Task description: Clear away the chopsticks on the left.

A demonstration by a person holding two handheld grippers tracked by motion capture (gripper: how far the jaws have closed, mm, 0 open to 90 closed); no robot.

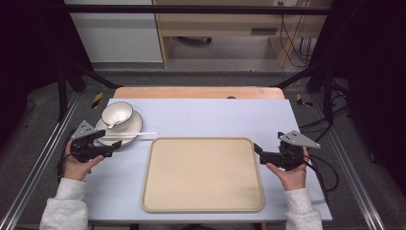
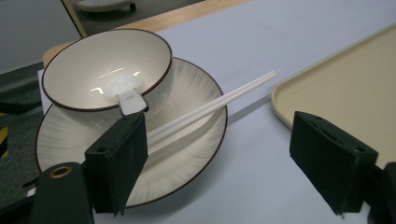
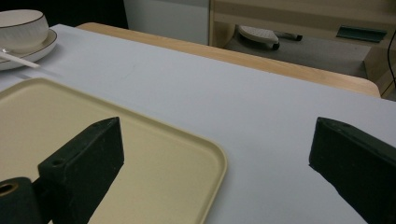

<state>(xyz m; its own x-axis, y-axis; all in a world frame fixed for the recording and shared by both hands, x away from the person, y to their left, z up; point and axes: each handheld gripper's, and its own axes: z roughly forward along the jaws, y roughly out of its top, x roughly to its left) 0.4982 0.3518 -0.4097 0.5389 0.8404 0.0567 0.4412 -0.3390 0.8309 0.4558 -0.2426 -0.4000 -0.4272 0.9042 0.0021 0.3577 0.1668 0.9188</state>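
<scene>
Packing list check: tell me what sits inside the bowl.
A white spoon lies in the bowl, its handle leaning over the near rim. Otherwise the inside looks empty. The left gripper jaw covers the handle's end.

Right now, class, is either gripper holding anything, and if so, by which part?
Nothing is held. The left gripper is open beside the plate; the right gripper is open over the tray's corner.

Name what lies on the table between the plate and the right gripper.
The beige tray, empty, as the high view shows, lies between the plate and the right gripper.
</scene>
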